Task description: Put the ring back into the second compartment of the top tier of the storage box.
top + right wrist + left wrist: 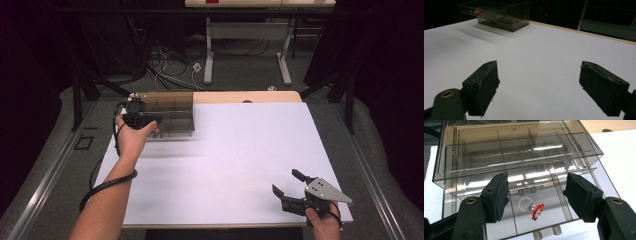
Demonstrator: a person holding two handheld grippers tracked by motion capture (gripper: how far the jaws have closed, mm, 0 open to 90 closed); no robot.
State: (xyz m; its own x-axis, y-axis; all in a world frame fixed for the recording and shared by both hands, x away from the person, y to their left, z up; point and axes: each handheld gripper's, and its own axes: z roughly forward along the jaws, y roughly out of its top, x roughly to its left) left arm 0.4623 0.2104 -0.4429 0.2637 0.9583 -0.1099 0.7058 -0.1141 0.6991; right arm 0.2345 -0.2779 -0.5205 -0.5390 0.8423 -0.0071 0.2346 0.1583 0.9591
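Note:
A smoky clear plastic drawer box (170, 107) stands at the table's far left. Its lower drawer (499, 225) is pulled out; a clear ring with a red charm (534, 209) lies in its middle compartment. My left gripper (149, 120) hovers over this drawer, open (537, 185), its jaws on either side of the ring and above it, holding nothing. My right gripper (286, 181) rests open near the front right of the table (539, 66), empty, pointing toward the distant box (499, 13).
A white sheet (240, 150) covers the table, with a wooden strip (250, 96) at the far edge. The drawer has a knob (549, 231) on its front. Cables and table legs (210, 55) are on the floor behind.

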